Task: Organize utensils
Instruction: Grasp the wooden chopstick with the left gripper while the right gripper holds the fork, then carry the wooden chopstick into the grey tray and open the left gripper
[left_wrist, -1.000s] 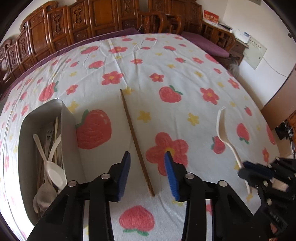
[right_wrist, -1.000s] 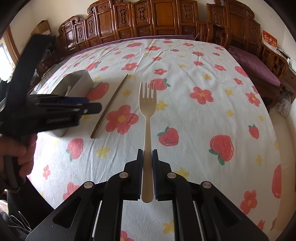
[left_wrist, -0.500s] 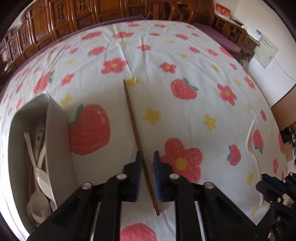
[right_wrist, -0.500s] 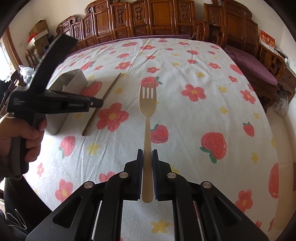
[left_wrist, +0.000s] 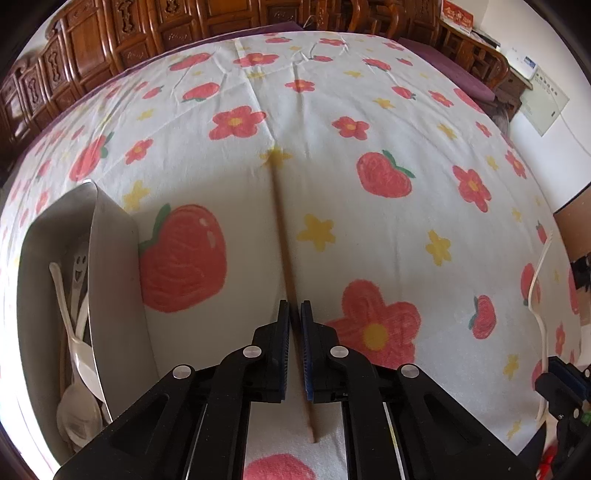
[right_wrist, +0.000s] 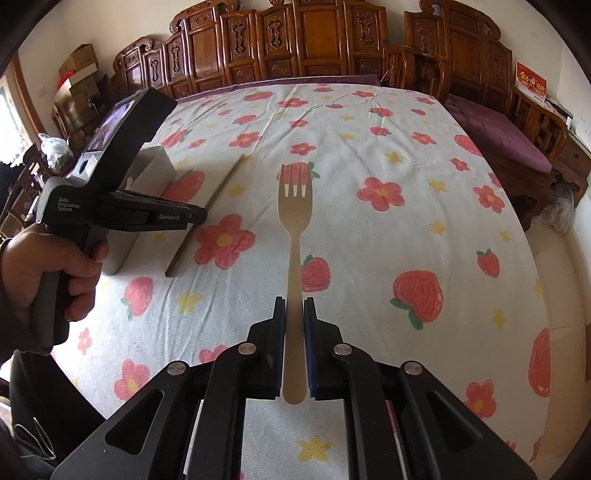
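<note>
Over by the left edge of the tablecloth (left_wrist: 369, 229), the white box (left_wrist: 114, 280) is sitting with pale spoons (left_wrist: 79, 369) already lying inside it. Just right of it, the left gripper (left_wrist: 295, 317) is pinching the brown chopstick (left_wrist: 282, 236), pads pressed together on the shaft near its close end. The far tip is looking blurred, so I am judging it is coming off the cloth. The thing to do well here, I think, is keeping that long stick level while swinging it left, and clearing the tall wall of the box before letting go lengthwise. The chopstick is thin, dark brown and straight, running away toward the middle of the cloth. Moving right, the right gripper (right_wrist: 294, 314) is clamping the tan fork (right_wrist: 294, 229) by its handle, tines pointing toward the far edge. It is a slim, flat, matte fork, and it is probably waiting its turn for the box.
</note>
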